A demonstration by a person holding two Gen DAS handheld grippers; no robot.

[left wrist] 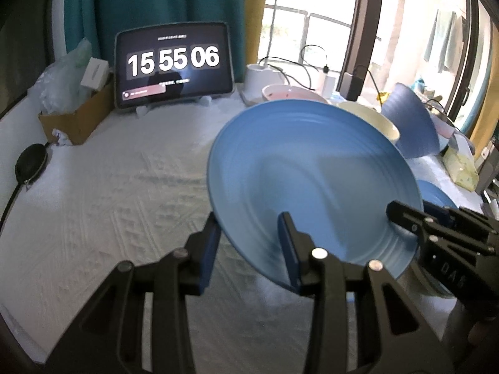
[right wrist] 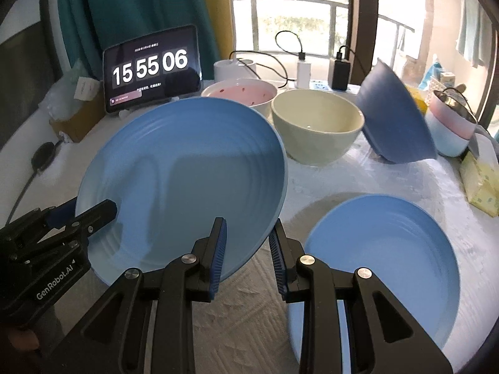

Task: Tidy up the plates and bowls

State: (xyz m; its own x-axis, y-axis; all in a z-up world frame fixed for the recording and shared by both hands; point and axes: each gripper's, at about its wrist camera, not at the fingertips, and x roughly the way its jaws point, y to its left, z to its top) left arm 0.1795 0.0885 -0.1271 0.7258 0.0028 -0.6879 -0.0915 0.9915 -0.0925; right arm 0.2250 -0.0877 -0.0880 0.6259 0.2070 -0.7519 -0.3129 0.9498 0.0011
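Observation:
A large blue plate (left wrist: 312, 180) (right wrist: 181, 180) is held tilted above the white cloth. My left gripper (left wrist: 249, 249) straddles its left rim, one finger above and one below; it also shows in the right wrist view (right wrist: 93, 215). My right gripper (right wrist: 246, 255) straddles the plate's right rim and shows in the left wrist view (left wrist: 405, 218). A second blue plate (right wrist: 380, 268) lies flat at the right. Behind stand a cream bowl (right wrist: 315, 124), a pink-lined bowl (right wrist: 240, 93) and a dark blue bowl (right wrist: 393, 118) tilted on its side.
A tablet clock (left wrist: 173, 65) stands at the back. A cardboard box (left wrist: 78, 115) with plastic bags sits back left, a black round case (left wrist: 31, 163) at the left edge. Stacked pastel bowls (right wrist: 449, 127), a tissue pack (right wrist: 480, 184) and chargers (right wrist: 340, 70) are at the right.

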